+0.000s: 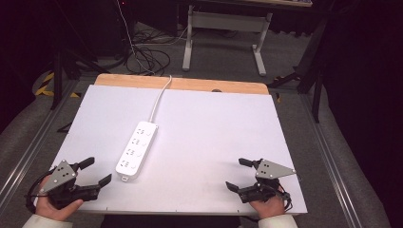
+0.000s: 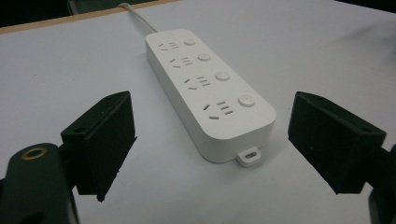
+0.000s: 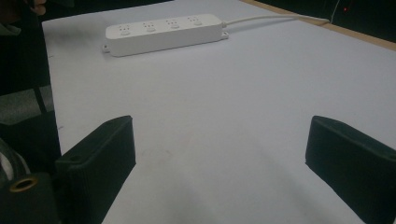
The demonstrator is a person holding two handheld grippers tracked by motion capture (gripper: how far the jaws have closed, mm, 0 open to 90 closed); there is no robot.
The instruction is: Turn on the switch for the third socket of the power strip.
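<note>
— How does the left gripper point(image 1: 96, 172) stand?
— Its jaws are spread wide with nothing between them. The person's left hand point(image 1: 50, 205) holds it at the near left corner of the white table point(image 1: 214, 137).

— Where is the power strip point(image 1: 137, 149) from there?
— Just ahead of that gripper point(image 2: 212, 144) and a little to its right, lying flat. In the left gripper view the strip's point(image 2: 210, 91) near end with the small mounting tab sits between the two jaws but beyond their tips, not touching either. Its four sockets and four round buttons run away from the tool.

— And the cord point(image 1: 159, 97)?
— It leaves the far end toward the table's wooden far edge.

— The right gripper point(image 1: 240, 174)?
— Also wide open and empty, held by the right hand point(image 1: 268, 206). The strip point(image 3: 163, 32) lies well apart, far ahead and to its left.
</note>
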